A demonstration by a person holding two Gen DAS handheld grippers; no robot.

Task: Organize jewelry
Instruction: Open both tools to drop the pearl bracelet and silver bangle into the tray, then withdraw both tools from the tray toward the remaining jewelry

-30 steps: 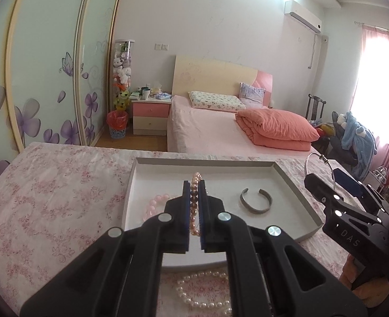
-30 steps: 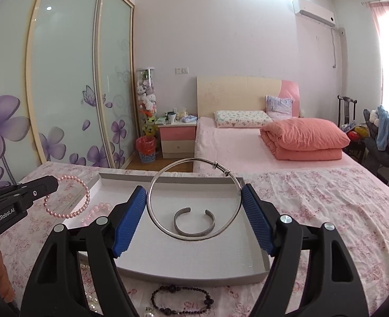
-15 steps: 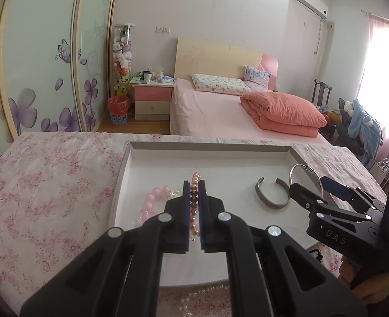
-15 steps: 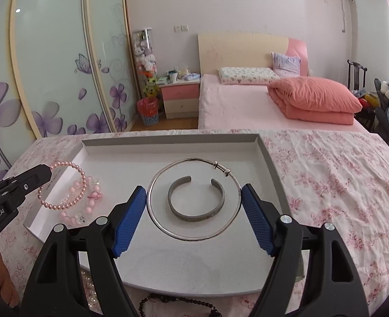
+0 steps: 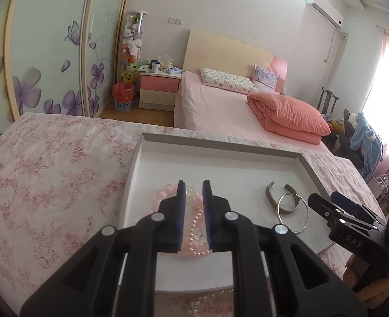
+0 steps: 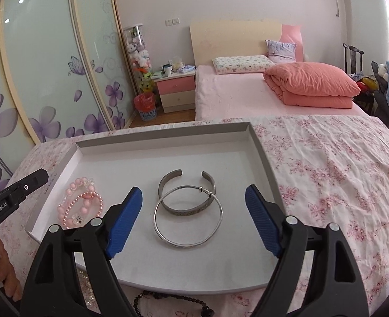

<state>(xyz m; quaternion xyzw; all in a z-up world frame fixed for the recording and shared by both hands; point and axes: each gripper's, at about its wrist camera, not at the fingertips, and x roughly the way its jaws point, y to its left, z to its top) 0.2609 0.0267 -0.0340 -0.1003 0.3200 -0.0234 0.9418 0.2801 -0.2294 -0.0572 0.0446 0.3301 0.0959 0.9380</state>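
Jewelry sits in a shallow white tray (image 6: 257,142) on a pink floral cloth (image 6: 339,174). Between the blue pads of the right gripper (image 6: 193,219), whose jaws stand wide and released, lies a thin round silver bangle (image 6: 188,218) flat on the tray floor, clear of both pads. It overlaps the near edge of a broad open silver cuff (image 6: 187,194) with faint engraving too small to read. The left gripper (image 5: 193,215) has just been opening its jaws; they stand slightly parted, and a strand of small pink pearls (image 5: 194,224) lies between them on the tray, the pads not pressing on it.

Writing: the left gripper's black arm reads "GenRobot.AI" in the right wrist view, and the right gripper's body reads "DAS" in the left wrist view.

Toward the tray's left side, the small pink pearl bracelet (image 6: 82,208) lies on top of a bracelet of larger pale pink beads (image 6: 74,189) with clear crystal pieces. Outside the tray's near edge, on the cloth, lie a dark beaded bracelet (image 6: 168,305) and a strand of white pearls (image 5: 202,297), both partly hidden by the gripper bodies. A hand (image 6: 5,266) shows at the lower left of the right wrist view, below the left gripper.
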